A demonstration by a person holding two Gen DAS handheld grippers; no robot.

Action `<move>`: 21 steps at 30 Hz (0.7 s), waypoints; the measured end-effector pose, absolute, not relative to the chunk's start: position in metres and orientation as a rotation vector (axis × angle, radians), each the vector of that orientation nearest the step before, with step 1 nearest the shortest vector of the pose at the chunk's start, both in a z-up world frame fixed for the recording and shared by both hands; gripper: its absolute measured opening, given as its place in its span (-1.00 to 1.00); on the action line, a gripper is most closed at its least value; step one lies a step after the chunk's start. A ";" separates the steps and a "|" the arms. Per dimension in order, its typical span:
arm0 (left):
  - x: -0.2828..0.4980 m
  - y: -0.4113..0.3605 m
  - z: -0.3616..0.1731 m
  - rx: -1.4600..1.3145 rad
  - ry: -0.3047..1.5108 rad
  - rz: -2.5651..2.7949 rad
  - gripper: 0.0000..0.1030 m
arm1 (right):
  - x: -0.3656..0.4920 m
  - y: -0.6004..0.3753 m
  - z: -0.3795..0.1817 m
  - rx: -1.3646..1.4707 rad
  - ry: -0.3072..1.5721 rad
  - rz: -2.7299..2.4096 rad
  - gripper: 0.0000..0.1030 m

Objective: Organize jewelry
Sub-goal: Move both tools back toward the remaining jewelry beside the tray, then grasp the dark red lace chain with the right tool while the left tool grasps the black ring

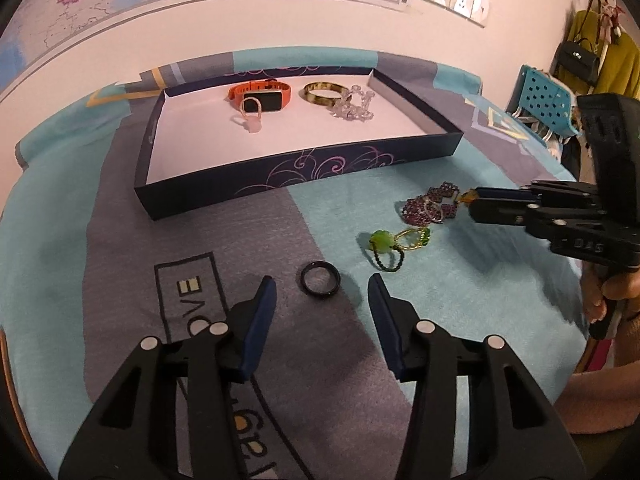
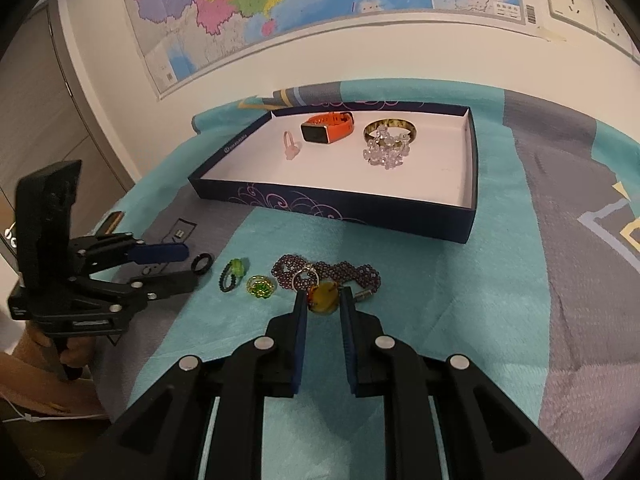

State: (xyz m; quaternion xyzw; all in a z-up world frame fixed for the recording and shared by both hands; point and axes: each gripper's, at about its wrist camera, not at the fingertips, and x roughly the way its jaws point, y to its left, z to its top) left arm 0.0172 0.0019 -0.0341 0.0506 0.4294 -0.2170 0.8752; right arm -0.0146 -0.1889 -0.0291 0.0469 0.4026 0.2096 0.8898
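Jewelry lies loose on the blanket [image 2: 500, 320] before the box [image 2: 360, 208].

Right gripper [image 2: 323, 298] closes narrowly on the amber pendant [image 2: 322, 298]; left gripper [image 1: 322, 290] gapes wide around the black ring [image 1: 320, 282]. Only the right view shows the pendant fully.

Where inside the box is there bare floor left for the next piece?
The dark blue box is bare across its near half, along the front wall, and in its right corner past the clear crystal bracelet. The back is crowded: pink ring, orange smartwatch and tortoiseshell bangle sit in a row there.
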 end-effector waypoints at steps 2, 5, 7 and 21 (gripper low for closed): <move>0.019 0.001 -0.035 0.104 0.898 -0.452 -0.13 | -0.016 -0.190 -0.029 0.104 0.837 0.435 -0.71; 0.020 0.000 -0.035 0.106 0.899 -0.451 -0.16 | -0.017 -0.191 -0.030 0.109 0.837 0.437 -0.71; 0.021 0.000 -0.035 0.112 0.901 -0.447 -0.18 | -0.017 -0.191 -0.031 0.108 0.837 0.437 -0.71; 0.022 -0.003 -0.034 0.124 0.898 -0.446 -0.18 | -0.025 -0.186 -0.035 0.084 0.864 0.492 -0.67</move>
